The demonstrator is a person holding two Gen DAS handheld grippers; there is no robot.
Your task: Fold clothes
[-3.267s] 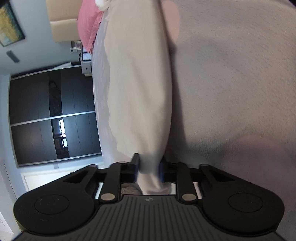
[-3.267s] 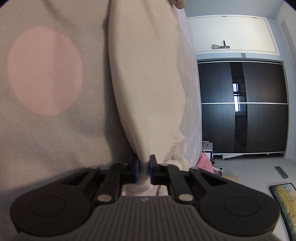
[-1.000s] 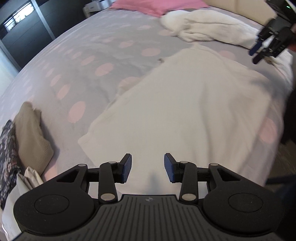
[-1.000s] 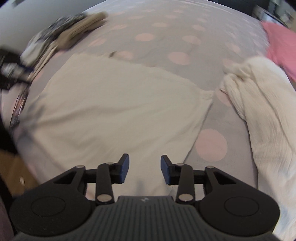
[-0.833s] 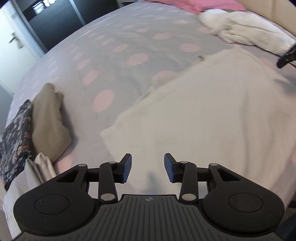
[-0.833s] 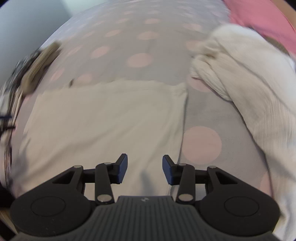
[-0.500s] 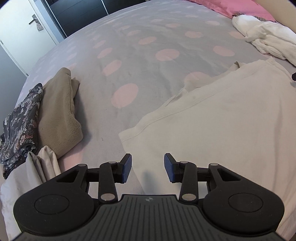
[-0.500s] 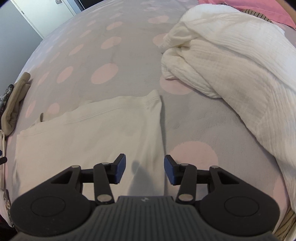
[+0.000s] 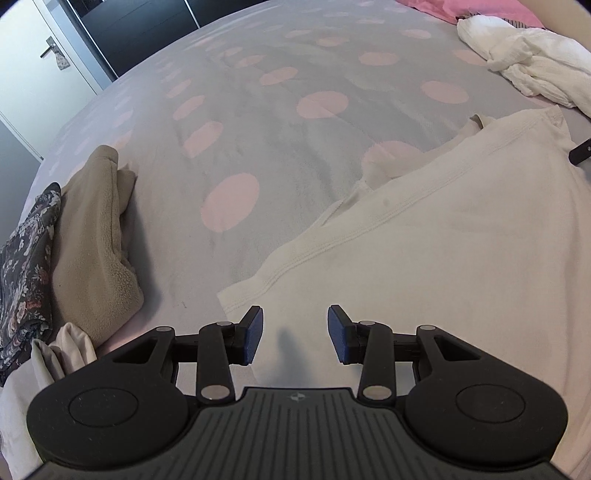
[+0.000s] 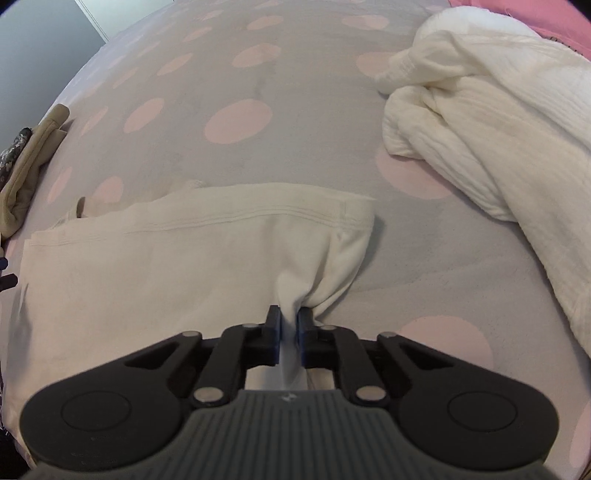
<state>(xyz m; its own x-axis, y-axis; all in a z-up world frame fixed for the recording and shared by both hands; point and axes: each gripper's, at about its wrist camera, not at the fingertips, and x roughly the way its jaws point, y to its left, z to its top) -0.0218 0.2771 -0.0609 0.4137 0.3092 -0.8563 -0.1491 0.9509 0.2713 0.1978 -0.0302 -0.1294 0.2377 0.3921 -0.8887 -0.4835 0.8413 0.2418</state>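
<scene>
A cream garment (image 9: pixel 443 251) lies spread flat on the grey bedspread with pink dots (image 9: pixel 258 122). My left gripper (image 9: pixel 295 334) is open and empty, its fingertips just above the garment's near left corner. In the right wrist view the same garment (image 10: pixel 166 258) lies in front, and my right gripper (image 10: pixel 289 325) is shut on a bunched fold near its right hem corner. A dark tip of the right gripper (image 9: pixel 580 151) shows at the right edge of the left wrist view.
A folded tan fleece (image 9: pixel 92 236) and a dark floral cloth (image 9: pixel 22 266) lie at the left of the bed. A crumpled white garment (image 10: pixel 498 122) lies at the right, with a pink pillow (image 9: pixel 461 9) behind. A white door (image 9: pixel 40 62) and a dark wardrobe stand beyond.
Both grippers let go of the hanging garment and it was laid flat. Both then came down to its corners; in the last half second the right gripper shut on the fabric.
</scene>
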